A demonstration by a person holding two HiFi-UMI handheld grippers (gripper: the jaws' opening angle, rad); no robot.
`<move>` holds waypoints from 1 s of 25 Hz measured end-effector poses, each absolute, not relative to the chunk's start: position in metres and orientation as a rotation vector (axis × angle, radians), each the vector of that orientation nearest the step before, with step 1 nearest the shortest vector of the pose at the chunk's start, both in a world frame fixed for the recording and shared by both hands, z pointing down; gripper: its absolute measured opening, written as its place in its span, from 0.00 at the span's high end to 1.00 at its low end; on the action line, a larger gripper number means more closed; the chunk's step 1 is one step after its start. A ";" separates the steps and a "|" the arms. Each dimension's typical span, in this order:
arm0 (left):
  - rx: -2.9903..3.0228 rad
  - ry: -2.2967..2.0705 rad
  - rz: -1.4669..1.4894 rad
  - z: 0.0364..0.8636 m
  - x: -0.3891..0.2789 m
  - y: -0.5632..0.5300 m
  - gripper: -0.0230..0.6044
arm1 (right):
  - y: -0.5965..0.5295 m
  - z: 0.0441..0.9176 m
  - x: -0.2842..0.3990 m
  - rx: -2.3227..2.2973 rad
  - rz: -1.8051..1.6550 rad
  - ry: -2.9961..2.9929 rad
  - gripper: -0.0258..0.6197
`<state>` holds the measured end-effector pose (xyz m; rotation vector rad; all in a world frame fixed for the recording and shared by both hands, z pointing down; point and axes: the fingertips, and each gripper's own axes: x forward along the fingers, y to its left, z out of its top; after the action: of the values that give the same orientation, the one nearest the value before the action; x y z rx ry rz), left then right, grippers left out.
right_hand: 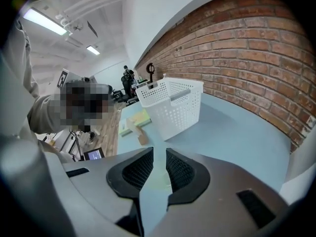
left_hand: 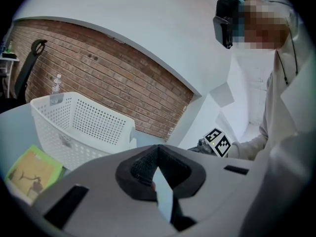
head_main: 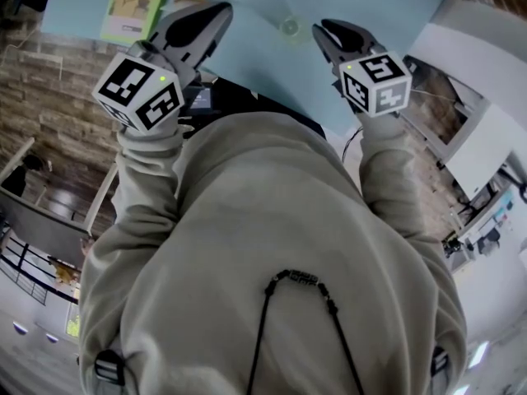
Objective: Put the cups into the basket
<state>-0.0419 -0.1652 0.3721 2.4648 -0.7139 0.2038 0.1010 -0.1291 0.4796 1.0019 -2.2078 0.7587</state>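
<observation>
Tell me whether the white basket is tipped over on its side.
No, the white basket stands upright on the blue table, with its open top facing up.

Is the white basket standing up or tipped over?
Standing up. The white plastic basket with holes sits flat on the light blue table, with its open top facing up. Both gripper views show it that way.

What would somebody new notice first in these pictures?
The white basket catches the eye first, standing on the pale blue table in front of a brick wall. In the head view, the left gripper and right gripper are held over the table, with a small clear cup on it between them.
</observation>
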 end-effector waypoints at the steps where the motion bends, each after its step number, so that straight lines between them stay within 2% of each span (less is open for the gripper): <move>1: 2.455 -0.720 0.206 0.375 -0.043 -0.166 0.97 | -0.128 0.485 0.101 0.988 0.765 -2.198 0.84; 7: 2.423 -0.748 0.213 0.388 -0.050 -0.161 0.97 | -0.117 0.515 0.103 0.934 0.773 -2.129 0.74; 13: 2.388 -0.767 0.239 0.399 -0.061 -0.154 0.97 | -0.118 0.532 0.094 0.906 0.754 -2.097 0.69; 21: 2.368 -0.778 0.261 0.412 -0.073 -0.149 0.97 | -0.112 0.567 0.081 0.799 0.639 -1.976 0.49; 25: 2.361 -0.793 0.266 0.417 -0.076 -0.149 0.97 | -0.110 0.585 0.078 0.751 0.606 -1.934 0.44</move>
<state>-0.0764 -0.1490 0.4170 2.3605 -0.7932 0.2658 0.0782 -0.1101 0.5846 0.7513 -1.9338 0.6061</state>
